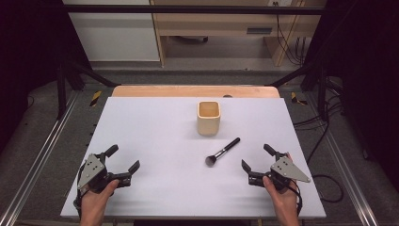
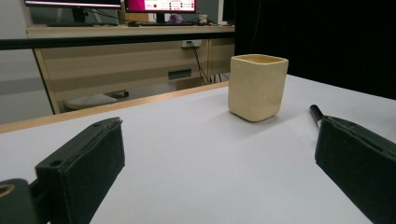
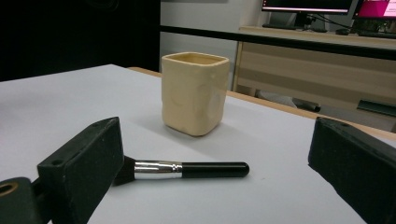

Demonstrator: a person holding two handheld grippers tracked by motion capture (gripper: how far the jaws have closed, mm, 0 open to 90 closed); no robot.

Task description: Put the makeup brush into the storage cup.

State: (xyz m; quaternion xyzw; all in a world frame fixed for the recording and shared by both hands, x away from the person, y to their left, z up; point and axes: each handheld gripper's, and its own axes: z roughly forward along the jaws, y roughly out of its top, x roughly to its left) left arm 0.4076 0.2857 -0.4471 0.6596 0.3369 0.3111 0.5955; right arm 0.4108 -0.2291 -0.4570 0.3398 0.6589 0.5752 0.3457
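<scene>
Makeup brush (image 1: 222, 152) lies flat on the table (image 1: 150, 122) just before the cup (image 1: 208, 117), handle running up-right toward it, bristles nearest the person; right gripper (image 1: 254, 158) is nearer than left gripper (image 1: 123, 157), both gaping empty.

The square cream-yellow cup (image 1: 208, 117) is showing one plain colour all over — no pattern on it. The makeup brush with the shiny black handle (image 1: 223, 152) is wearing a silver band, and its soft bristles are looking dark. The flat table top (image 1: 150, 136) is showing pale lilac-white, with a light wooden strip along its far edge. The left gripper (image 1: 125, 162) and the right gripper (image 1: 254, 157) are showing black jaws — each is carrying a grey three-cornered plate.
</scene>
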